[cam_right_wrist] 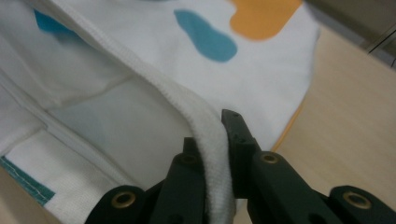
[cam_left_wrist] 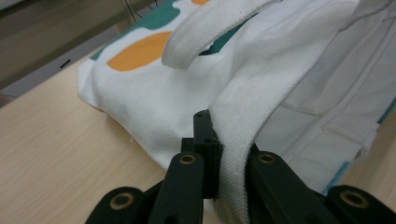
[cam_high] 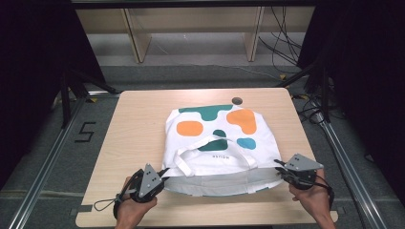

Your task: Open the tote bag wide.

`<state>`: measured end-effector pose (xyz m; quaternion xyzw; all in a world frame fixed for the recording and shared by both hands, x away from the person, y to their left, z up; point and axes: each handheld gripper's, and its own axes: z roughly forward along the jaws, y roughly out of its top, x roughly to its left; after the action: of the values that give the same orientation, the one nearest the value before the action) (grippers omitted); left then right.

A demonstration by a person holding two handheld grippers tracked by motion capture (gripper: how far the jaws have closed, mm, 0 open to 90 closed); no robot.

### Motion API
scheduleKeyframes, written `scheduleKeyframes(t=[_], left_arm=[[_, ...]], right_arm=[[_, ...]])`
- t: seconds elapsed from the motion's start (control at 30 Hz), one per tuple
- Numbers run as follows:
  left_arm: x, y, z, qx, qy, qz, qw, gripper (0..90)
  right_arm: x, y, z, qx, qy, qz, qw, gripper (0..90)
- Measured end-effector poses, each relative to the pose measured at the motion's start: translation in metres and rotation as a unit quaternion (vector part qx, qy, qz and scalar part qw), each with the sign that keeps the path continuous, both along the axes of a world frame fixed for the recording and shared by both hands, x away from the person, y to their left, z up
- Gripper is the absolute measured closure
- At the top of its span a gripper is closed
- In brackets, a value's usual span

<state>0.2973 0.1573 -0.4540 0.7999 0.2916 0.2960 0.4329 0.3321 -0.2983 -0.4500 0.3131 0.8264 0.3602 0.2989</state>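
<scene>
A white tote bag (cam_high: pixel 219 143) printed with orange, teal and blue blobs lies on the wooden table (cam_high: pixel 138 129), its mouth facing the person. My left gripper (cam_high: pixel 165 172) is shut on the upper hem at the mouth's left corner; in the left gripper view the thick woven hem (cam_left_wrist: pixel 252 107) runs between the jaws of that gripper (cam_left_wrist: pixel 229 154). My right gripper (cam_high: pixel 279 168) is shut on the same hem at the right corner, where the right gripper view shows the hem (cam_right_wrist: pixel 187 100) pinched in its jaws (cam_right_wrist: pixel 212 140). The upper layer is raised, showing the bag's inside. A handle (cam_high: pixel 191 152) loops across the front.
A small dark round hole (cam_high: pixel 236 100) sits in the table near its far edge. Beyond the table stand pale wooden shelf legs (cam_high: pixel 136 43) and loose cables (cam_high: pixel 282 47) on the floor. Metal rails (cam_high: pixel 47 157) run along both sides of the table.
</scene>
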Motion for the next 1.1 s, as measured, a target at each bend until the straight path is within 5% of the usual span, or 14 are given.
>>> scheduleKeyframes(t=[0.03,0.13,0.17,0.27,0.5,0.73,0.9,1.0,1.1], left_arm=[[0.001,0.001,0.011,-0.006,-0.018,-0.001,0.9998,86.3],[0.003,0.003,0.023,-0.022,-0.024,-0.006,0.9994,86.2],[0.004,0.005,0.035,-0.05,-0.024,-0.008,0.9984,86.2],[0.005,0.006,0.047,-0.044,-0.042,-0.002,0.9981,86.5],[0.011,0.009,0.084,-0.08,-0.08,0.0,0.9936,86.7],[0.012,0.012,0.113,-0.099,-0.105,-0.01,0.9895,86.7],[0.01,0.016,0.136,-0.145,-0.122,-0.009,0.9818,86.9],[0.003,0.015,0.147,-0.142,-0.121,-0.019,0.9823,87.0],[0.004,0.017,0.159,-0.169,-0.127,-0.022,0.9772,86.9]], right_arm=[[-0.002,0.0,0.016,0.009,-0.026,-0.003,0.9996,87.3],[-0.002,0.0,0.029,0.012,-0.042,-0.003,0.999,87.4],[-0.001,0.0,0.036,0.014,-0.052,0.002,0.9985,87.4],[-0.001,0.0,0.055,0.023,-0.066,0.006,0.9975,87.8],[0.004,0.006,0.11,0.025,-0.12,0.016,0.9924,88.2],[0.012,0.007,0.151,0.011,-0.134,0.026,0.9906,88.3],[0.013,0.007,0.171,0.008,-0.143,0.032,0.9892,88.3],[0.01,0.006,0.179,0.006,-0.145,0.036,0.9888,88.4],[0.007,0.003,0.192,0.018,-0.151,0.037,0.9877,88.4]])
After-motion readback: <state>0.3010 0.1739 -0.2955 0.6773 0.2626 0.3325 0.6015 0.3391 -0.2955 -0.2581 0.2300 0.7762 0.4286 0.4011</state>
